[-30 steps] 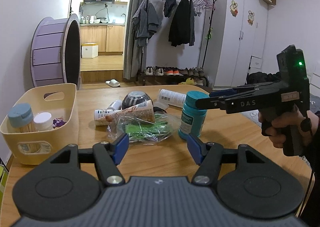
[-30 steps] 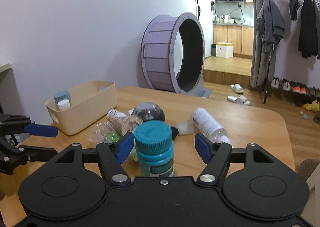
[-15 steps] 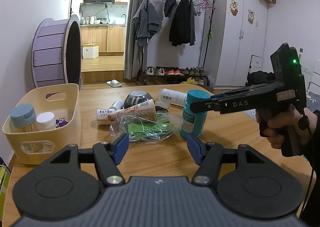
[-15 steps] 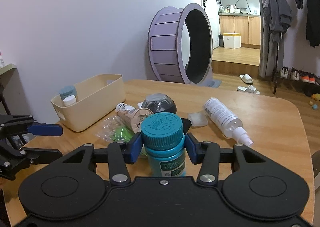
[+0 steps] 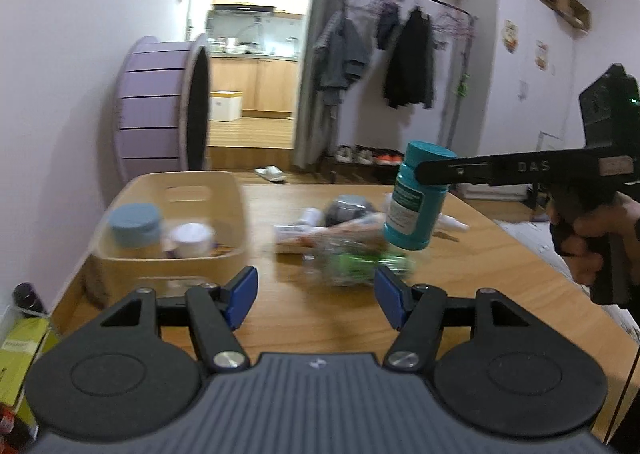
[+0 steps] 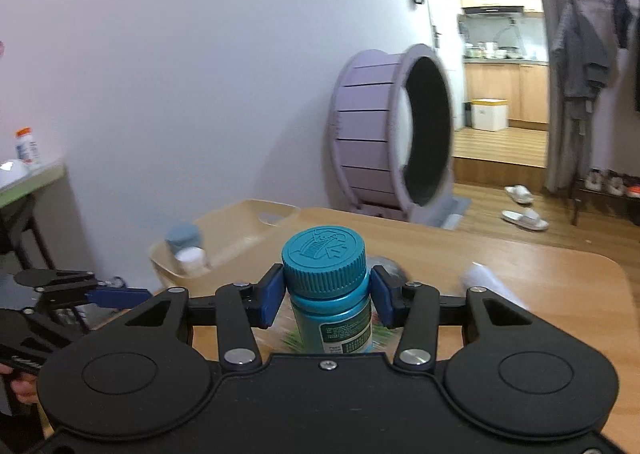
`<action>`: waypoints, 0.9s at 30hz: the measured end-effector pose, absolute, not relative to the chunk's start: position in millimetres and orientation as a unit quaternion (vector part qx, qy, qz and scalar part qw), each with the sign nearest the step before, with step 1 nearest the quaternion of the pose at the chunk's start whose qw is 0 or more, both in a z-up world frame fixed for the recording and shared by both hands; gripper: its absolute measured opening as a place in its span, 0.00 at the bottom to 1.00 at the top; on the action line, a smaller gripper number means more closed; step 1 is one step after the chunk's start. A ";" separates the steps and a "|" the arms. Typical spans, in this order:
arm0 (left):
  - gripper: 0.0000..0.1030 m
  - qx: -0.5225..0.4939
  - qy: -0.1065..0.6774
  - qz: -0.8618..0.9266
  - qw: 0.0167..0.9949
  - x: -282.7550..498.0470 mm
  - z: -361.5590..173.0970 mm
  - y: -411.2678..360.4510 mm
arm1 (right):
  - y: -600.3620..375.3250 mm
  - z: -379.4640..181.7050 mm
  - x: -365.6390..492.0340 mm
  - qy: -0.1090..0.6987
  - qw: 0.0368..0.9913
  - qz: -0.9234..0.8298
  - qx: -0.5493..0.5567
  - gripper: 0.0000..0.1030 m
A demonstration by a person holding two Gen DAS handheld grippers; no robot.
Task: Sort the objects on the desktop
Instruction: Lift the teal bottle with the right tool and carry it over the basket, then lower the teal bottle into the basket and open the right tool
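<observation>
Now my right gripper [image 6: 325, 296] has its blue pads clamped on the ribbed cap of the teal plastic pill bottle with the dark green label [image 6: 334, 300], and from the left wrist view the bottle hangs clear of the round-cornered wooden table [image 5: 500, 266], tilted a little, above the clutter. My left gripper [image 5: 316, 296] stands about half open with nothing between its pads, low over the near edge. To do this step well I would carry the bottle across to the cream plastic basket with cut-out handles [image 5: 236, 209], which sits on the table's far left corner and already holds a pale-blue-capped jar [image 5: 134, 221] and a small white-lidded pot [image 5: 190, 238]. Since I grip only the cap, I should move smoothly so the body does not swing, and pass high enough to miss the clear crinkled bag of green packets [image 5: 356, 264]. Motion blur hides the free floor space, so probably the far end is open; I would lower there before letting go.
</observation>
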State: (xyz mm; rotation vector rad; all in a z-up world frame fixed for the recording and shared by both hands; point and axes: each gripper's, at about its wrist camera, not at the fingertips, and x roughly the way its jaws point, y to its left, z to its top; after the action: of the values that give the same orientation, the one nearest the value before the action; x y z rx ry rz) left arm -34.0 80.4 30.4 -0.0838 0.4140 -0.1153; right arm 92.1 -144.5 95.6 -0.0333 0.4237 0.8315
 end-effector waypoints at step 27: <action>0.61 -0.085 0.181 0.078 0.977 -41.4 44.8 153.4 | 69.7 106.5 185.5 0.240 0.823 0.508 -0.081 0.44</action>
State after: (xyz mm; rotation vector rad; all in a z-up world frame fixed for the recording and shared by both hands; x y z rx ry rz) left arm -41.4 153.4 44.8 -0.1708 0.3641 0.1565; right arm 185.5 69.7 106.5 -0.1726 0.5110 1.0805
